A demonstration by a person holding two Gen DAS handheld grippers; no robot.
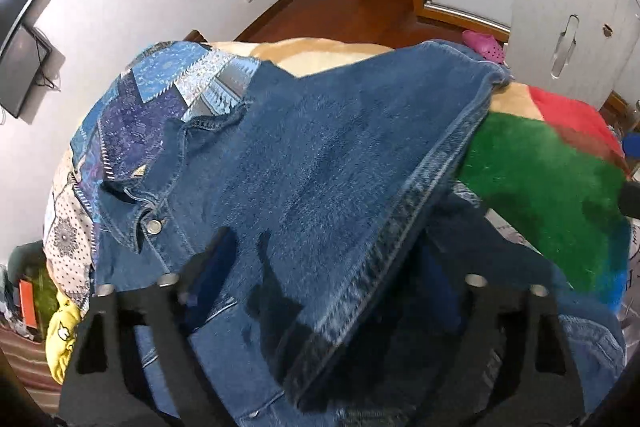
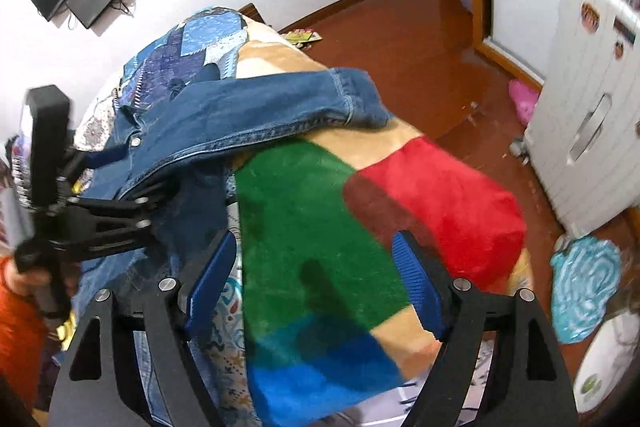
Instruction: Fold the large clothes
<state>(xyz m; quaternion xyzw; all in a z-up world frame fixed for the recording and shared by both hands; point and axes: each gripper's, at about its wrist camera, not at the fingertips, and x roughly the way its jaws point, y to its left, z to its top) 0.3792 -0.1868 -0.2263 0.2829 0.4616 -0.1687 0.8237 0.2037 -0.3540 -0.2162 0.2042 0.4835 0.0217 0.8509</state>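
The right gripper (image 2: 316, 283) gapes wide and empty over the bed's colour-block blanket (image 2: 312, 211). The left gripper (image 1: 320, 287) has denim jacket (image 1: 320, 155) fabric draped between its jaws; grip unclear. The jacket lies across the bed's patchwork quilt (image 1: 160, 95) side.

Bed (image 2: 256, 13) under colour-block blanket (image 2: 320, 211), denim jacket (image 1: 320, 163) on top.

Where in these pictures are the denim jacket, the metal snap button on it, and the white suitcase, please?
denim jacket (image 1: 320, 155): left wrist view, on its broad folded-over panel.
metal snap button (image 1: 153, 225): left wrist view, on the button's face.
white suitcase (image 1: 568, 27): left wrist view, on its front by the handle.
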